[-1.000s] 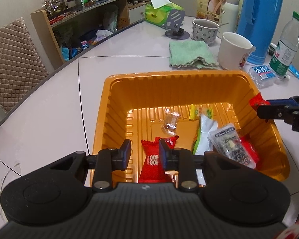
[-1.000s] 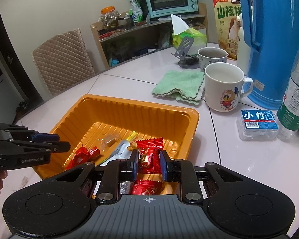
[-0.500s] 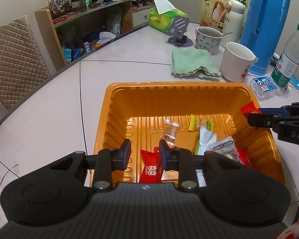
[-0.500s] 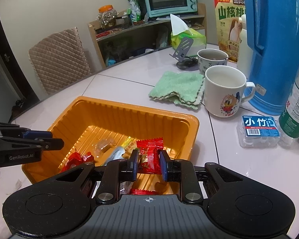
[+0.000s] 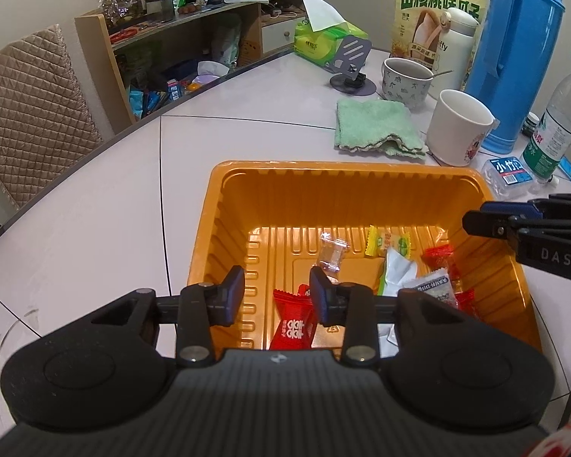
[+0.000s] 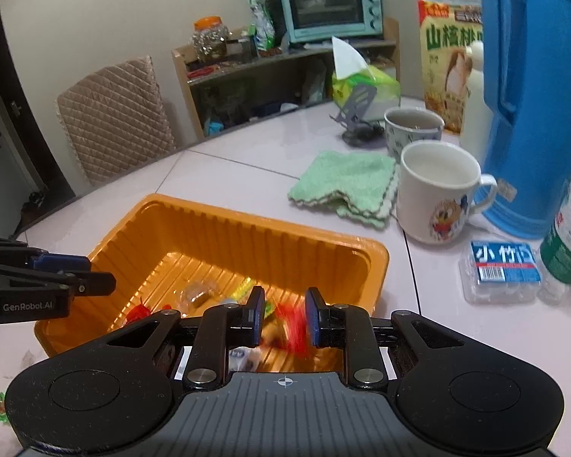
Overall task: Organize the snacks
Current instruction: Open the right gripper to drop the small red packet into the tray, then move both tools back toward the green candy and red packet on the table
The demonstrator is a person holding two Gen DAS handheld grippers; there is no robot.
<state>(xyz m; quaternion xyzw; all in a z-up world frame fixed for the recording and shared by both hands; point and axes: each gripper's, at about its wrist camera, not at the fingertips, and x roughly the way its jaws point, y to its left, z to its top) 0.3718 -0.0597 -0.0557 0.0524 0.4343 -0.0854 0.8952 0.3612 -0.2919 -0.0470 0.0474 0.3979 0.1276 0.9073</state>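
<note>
Right gripper (image 6: 284,314) has parted, its red candy (image 6: 293,327) falling into the orange tray (image 6: 377,262); left gripper (image 5: 277,296) opened wider, empty. Near the tray's right edge, candy could bounce out.

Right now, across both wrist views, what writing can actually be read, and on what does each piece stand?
"GenRobot.AI": side of the left gripper.
"DAS": side of the right gripper; the rest is cut off.
"山核桃味瓜子": yellow snack box.
"小竹": blue label on the clear plastic pack; its barcode digits are too small.
"囍囍": red candy packet in the orange tray.
Bottle label, mug picture and grey sachet print: too small or blurred.
</note>
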